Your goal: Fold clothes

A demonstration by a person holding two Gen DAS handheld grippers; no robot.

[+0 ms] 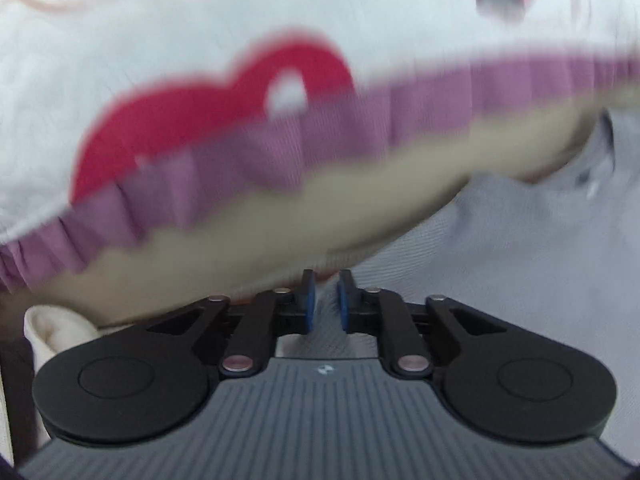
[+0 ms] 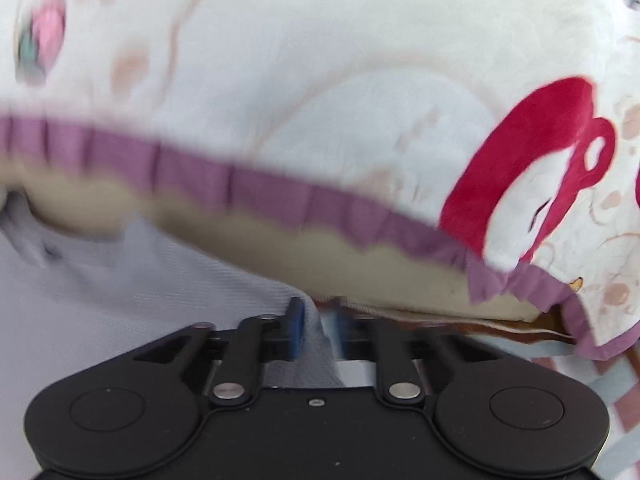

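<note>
A pale grey ribbed garment [image 1: 520, 240] fills the right of the left wrist view and the lower left of the right wrist view [image 2: 120, 300]. My left gripper [image 1: 325, 300] is shut on an edge of it between the blue pads. My right gripper [image 2: 316, 324] is shut on another edge of the grey cloth, which bunches up between its fingers. Both views are blurred by motion.
A white bedcover with red and pink prints [image 1: 240, 20] and a purple ruffled trim [image 1: 400, 108] lies over a beige mattress edge [image 1: 280, 220]. The same cover [image 2: 320, 60] and trim [image 2: 280, 192] fill the right wrist view. A patterned floor [image 2: 600, 384] shows at the lower right.
</note>
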